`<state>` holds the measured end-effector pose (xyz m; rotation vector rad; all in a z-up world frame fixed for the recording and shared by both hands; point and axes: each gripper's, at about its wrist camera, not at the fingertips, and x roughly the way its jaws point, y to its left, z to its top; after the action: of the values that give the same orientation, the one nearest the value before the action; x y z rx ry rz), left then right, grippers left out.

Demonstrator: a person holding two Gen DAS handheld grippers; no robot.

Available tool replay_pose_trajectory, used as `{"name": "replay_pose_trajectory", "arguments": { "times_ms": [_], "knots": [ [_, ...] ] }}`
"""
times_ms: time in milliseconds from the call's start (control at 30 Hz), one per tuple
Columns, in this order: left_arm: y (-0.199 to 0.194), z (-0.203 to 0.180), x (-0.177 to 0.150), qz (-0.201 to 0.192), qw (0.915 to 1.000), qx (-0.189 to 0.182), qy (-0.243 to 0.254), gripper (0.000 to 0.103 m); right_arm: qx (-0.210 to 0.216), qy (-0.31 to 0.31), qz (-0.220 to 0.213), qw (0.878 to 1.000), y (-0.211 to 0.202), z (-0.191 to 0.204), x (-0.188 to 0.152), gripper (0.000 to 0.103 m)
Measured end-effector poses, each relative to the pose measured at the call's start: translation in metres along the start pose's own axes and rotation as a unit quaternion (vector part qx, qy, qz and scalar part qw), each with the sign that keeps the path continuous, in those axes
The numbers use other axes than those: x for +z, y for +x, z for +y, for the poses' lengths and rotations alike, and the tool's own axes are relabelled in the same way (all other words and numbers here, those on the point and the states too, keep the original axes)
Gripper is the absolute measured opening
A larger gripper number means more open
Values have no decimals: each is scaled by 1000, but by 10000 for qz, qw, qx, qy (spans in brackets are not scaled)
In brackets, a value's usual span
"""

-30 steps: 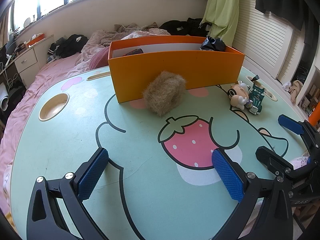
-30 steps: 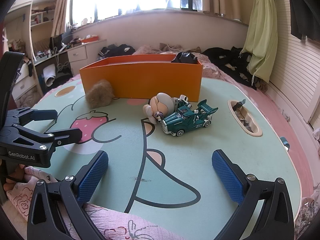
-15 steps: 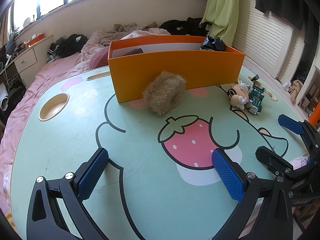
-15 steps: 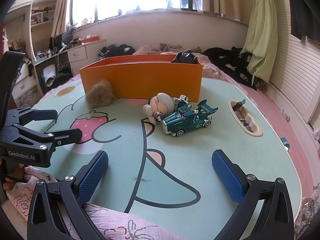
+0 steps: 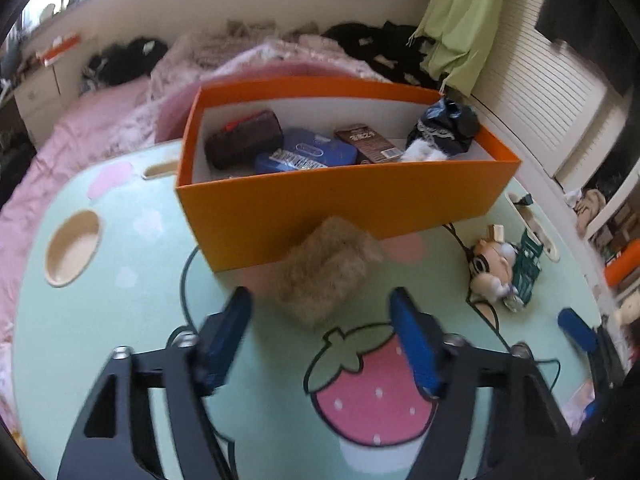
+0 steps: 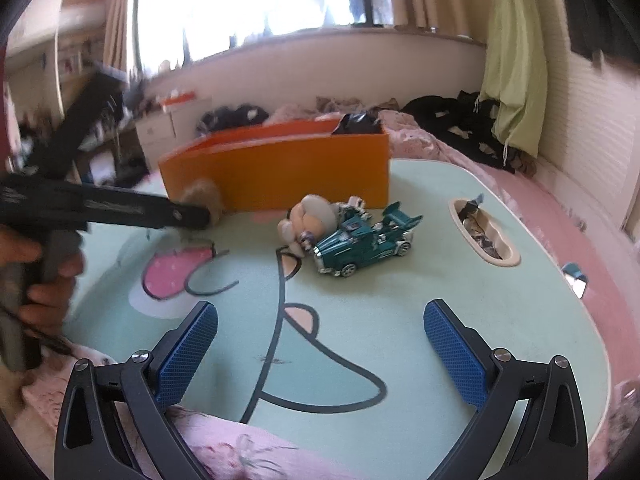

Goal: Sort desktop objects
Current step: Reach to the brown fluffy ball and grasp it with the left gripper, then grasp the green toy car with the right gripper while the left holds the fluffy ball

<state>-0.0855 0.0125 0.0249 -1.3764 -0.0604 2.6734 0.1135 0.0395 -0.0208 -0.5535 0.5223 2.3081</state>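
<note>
Jaws of the left gripper (image 5: 320, 336) are closing toward the fluffy brown toy (image 5: 326, 270) beside the orange box (image 5: 340, 200), grabbing nothing yet; right gripper (image 6: 320, 348) waits wide open.

Fuzzy tan pouch (image 5: 326, 270); matt orange card box (image 5: 340, 204); glossy toy car (image 6: 362, 240); smooth printed tabletop (image 5: 100, 320).

left wrist: steep down, near orange box (image 5: 344, 200) | right wrist: shallower, farther back | shared: box, table (image 6: 460, 248)
</note>
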Motion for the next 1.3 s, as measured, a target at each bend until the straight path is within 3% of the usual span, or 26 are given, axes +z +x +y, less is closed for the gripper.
{"name": "replay_pose_trajectory", "arguments": {
  "times_ms": [67, 133, 400, 500, 600, 767, 933, 1000, 1067, 1167, 1233, 1300],
  "knots": [
    [3, -2, 0, -66, 9999, 92, 88, 47, 204, 391, -191, 9988, -7, -15, 1, 103],
    [2, -6, -2, -121, 9997, 70, 195, 25, 236, 647, -358, 9970, -12, -26, 3, 103],
    [-33, -19, -27, -653, 9956, -158, 648, 25, -113, 488, -155, 9986, -7, -17, 22, 103],
    [-43, -20, -39, -710, 9943, -185, 768, 25, -163, 789, 2, 9968, -4, -23, 38, 103],
    [-46, -17, -45, -742, 9935, -76, 857, 25, -511, 1169, 468, 9907, 14, -35, 58, 103],
    [-50, -8, -46, -755, 9945, -74, 728, 25, -437, 1365, 1120, 9833, 48, -41, 77, 82],
    [-48, -6, -47, -716, 9949, -79, 710, 25, -724, 620, 1319, 9867, 62, -18, 75, 78],
    [-48, -7, -49, -710, 9948, -76, 725, 25, -643, 487, 1298, 9883, 60, -14, 71, 71],
    [-49, -7, -49, -719, 9947, -79, 730, 25, -614, 268, 1243, 9900, 53, -8, 64, 52],
    [-50, -7, -50, -741, 9945, -78, 737, 25, -1114, -235, 1126, 9871, 48, 0, 51, 30],
    [-51, -7, -50, -747, 9944, -86, 737, 25, -1010, -191, 1079, 9888, 43, -2, 46, 21],
    [-51, -7, -50, -749, 9944, -85, 739, 25, -945, -81, 1040, 9900, 39, -8, 44, 6]
  ]
}}
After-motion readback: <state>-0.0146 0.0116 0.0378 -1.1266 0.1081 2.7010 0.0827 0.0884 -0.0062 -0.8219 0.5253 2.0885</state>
